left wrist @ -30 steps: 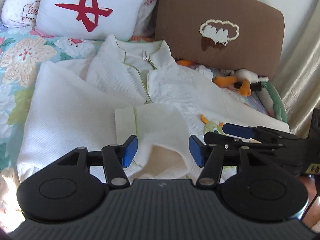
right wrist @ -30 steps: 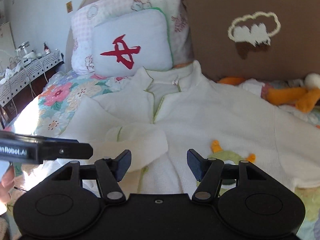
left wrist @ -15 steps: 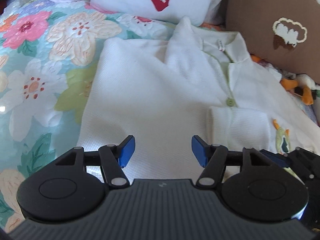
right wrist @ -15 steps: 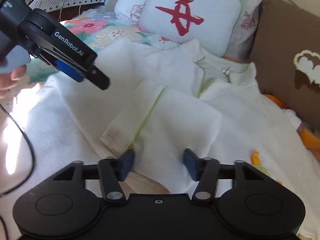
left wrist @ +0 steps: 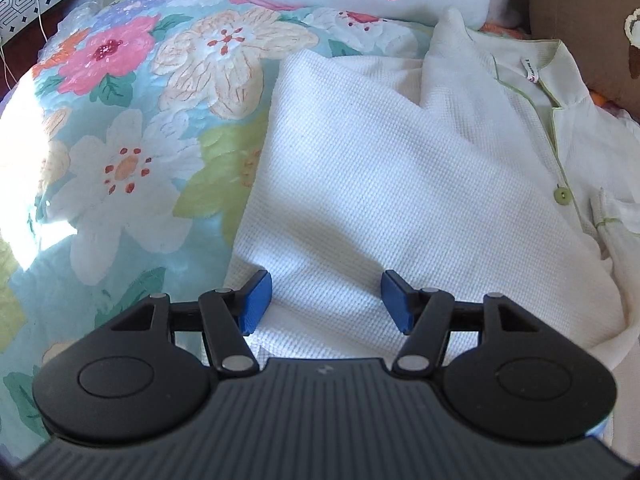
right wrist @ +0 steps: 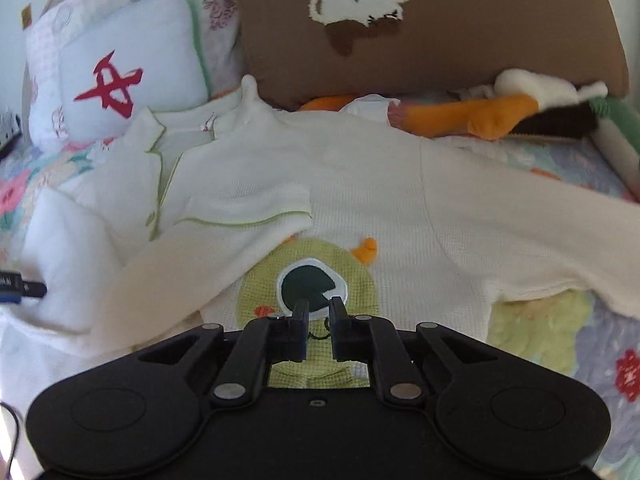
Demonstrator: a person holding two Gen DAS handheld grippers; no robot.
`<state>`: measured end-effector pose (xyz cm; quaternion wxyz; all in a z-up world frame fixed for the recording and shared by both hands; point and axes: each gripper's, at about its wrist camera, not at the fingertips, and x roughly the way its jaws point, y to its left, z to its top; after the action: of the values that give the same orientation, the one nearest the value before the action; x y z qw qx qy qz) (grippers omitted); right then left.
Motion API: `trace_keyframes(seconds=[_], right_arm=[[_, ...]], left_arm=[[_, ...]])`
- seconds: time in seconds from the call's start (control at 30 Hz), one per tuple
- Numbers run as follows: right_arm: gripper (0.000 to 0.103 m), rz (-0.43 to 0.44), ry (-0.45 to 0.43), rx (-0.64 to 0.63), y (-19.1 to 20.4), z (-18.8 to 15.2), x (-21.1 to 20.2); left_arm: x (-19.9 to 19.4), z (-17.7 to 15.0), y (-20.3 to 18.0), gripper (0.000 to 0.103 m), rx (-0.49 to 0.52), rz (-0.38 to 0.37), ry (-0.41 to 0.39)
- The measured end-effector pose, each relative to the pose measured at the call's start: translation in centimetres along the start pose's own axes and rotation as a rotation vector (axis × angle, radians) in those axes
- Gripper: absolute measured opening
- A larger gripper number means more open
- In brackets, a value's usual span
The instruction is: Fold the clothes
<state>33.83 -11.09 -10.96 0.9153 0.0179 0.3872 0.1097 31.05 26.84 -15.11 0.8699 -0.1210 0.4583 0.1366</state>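
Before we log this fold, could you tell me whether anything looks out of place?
Only the clutter: a plush duck lies right beside the white top, near its spread sleeve. Nothing looks damaged or spilled.

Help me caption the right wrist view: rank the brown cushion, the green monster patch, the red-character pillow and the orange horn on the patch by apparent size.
1. brown cushion
2. red-character pillow
3. green monster patch, partly hidden by the right gripper
4. orange horn

Bedroom, floral bedspread (left wrist: 132, 128), pillows (right wrist: 132, 76), plush toy (right wrist: 492, 112)
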Motion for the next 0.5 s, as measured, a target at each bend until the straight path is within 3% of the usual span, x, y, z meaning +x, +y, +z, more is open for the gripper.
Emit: trace_keyframes(seconds=[0.07,0.1,0.23,0.33,0.5], right_arm=[[0.050,0.050,-0.030,0.002,0.5,0.3,-0.1],[0.056,0.061,-0.054,-0.007,1.0,0.4,-0.2],[0.060,0.118,-0.067,-0.093,4.5,2.7,1.1],[0.071,0.119,-0.027,-0.142,6.9,4.7,3.3],[0.080,0.016,0.078,-0.122,9.5,5.8,7.3]], left_arm=[[-0.2,0.1,0.1,0.060,-0.018,-0.033,-0.017],[-0.2,0.2,0.1,0.060,-0.030,-0.052,-0.021],[0.0,0.6,0.3,0.061,-0.055,-0.088,-0.041],[0.4,0.9,0.9,0.061,-0.072,-0.081,-0.034],[0.6,0.8,1.6,0.061,-0.070,-0.067,0.014]])
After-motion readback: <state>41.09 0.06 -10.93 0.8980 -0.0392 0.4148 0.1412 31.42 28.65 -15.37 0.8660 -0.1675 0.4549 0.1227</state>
